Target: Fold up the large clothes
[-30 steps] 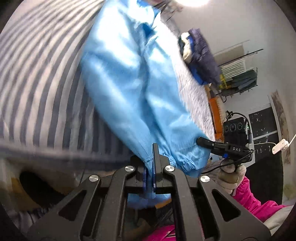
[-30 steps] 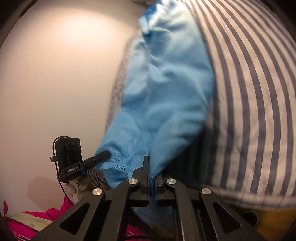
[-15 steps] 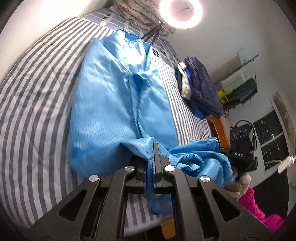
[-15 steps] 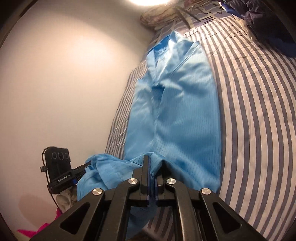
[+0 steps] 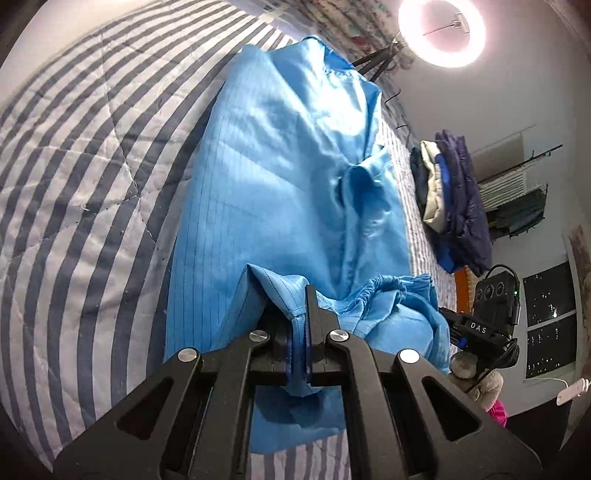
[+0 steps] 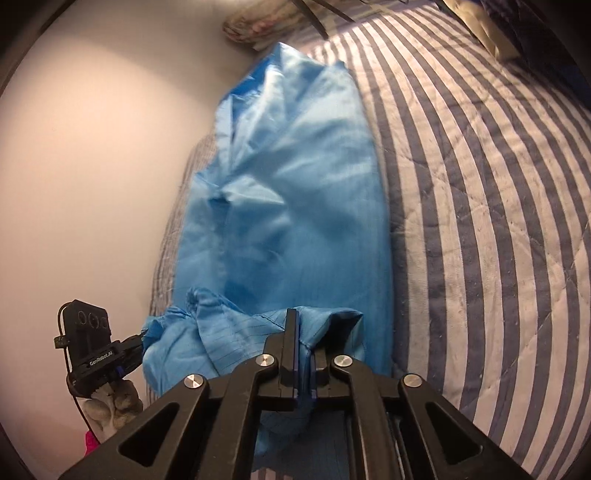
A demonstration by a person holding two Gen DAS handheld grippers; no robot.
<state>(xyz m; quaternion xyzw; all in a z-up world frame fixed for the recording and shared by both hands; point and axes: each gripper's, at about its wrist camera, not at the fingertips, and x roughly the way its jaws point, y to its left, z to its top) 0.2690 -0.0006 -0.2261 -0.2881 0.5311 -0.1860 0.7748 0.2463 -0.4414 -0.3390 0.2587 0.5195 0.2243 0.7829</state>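
Beside bed, left-view only: clothes pile (image 5: 452, 199)

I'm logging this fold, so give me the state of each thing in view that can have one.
Left gripper: shut on the garment's near edge.
Right gripper: shut on the same edge.
Garment: laid lengthwise on the bed, near end lifted and bunched.
Clothes pile: stacked on the bed.
Ring light: on.

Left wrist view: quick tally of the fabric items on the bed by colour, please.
Light blue garment, pinched in the left gripper: 1
Striped bed cover: 1
Stacked pile: dark navy piece: 1
Cream piece: 1
Bright blue piece: 1
Total: 5
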